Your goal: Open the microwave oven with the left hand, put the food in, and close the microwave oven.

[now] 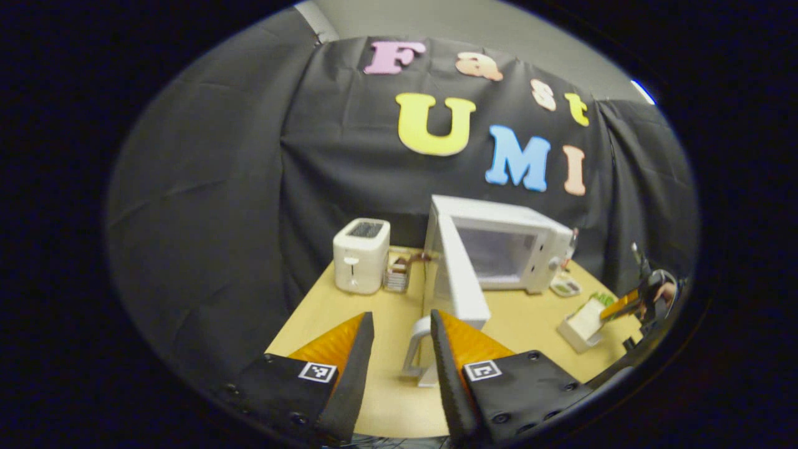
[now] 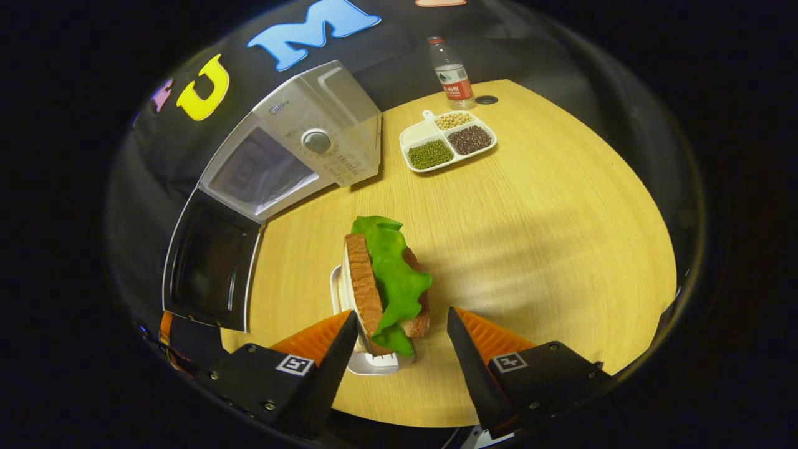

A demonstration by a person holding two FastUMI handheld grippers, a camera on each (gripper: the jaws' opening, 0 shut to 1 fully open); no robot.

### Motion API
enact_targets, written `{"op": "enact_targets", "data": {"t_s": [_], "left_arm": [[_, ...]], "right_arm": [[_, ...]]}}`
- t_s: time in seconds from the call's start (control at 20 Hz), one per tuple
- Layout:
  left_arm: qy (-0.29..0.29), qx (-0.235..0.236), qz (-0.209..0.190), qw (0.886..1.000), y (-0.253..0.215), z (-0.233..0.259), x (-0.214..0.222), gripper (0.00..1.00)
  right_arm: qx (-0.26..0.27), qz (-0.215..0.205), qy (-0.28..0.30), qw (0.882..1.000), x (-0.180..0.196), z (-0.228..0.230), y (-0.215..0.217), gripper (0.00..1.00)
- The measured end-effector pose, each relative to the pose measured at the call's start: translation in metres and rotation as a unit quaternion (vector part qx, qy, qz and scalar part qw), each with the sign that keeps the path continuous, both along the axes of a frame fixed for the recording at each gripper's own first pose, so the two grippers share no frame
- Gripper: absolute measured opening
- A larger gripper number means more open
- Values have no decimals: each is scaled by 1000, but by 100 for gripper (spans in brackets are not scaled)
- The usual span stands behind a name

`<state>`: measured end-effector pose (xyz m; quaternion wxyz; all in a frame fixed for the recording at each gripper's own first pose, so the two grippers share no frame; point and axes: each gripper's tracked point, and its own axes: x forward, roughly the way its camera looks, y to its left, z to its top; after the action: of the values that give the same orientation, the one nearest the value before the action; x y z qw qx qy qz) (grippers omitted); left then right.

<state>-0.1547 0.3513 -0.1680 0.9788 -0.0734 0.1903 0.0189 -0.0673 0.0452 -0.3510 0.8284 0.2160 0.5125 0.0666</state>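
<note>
The white microwave (image 1: 499,249) stands at the back of the table with its door (image 1: 458,274) swung wide towards me. The door's handle (image 1: 414,349) sits between the fingers of my left gripper (image 1: 401,313), which is open; the handle lies close to the right finger. In the right gripper view the microwave (image 2: 312,137) and its open door (image 2: 209,262) are at the upper left. The food, a sandwich with green lettuce (image 2: 386,280) on a small white tray (image 2: 368,365), lies between the tips of my open right gripper (image 2: 402,312). The right gripper (image 1: 623,305) and tray (image 1: 583,324) also show far right.
A white toaster (image 1: 360,255) and a small rack (image 1: 397,274) stand left of the microwave. Right of the microwave lie a sectioned dish of beans (image 2: 446,140) and a water bottle (image 2: 452,75). Bare wooden table (image 2: 561,237) stretches to the right of the sandwich.
</note>
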Motion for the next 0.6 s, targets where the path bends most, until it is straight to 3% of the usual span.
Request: {"op": "enact_targets", "data": {"t_s": [0.05,0.15,0.3,0.6], "left_arm": [[-37,-8,5,999,-15,28,12,69],[-99,-11,14,995,-43,77,31,100],[-128,0,4,992,-82,112,56,97],[-135,36,-33,990,-141,140,90,97]], "right_arm": [[11,-5,2,1000,4,-4,6,76],[38,-3,2,999,3,5,11,53],[40,-9,-14,999,11,19,15,19],[119,-15,-86,989,26,85,55,19]]}}
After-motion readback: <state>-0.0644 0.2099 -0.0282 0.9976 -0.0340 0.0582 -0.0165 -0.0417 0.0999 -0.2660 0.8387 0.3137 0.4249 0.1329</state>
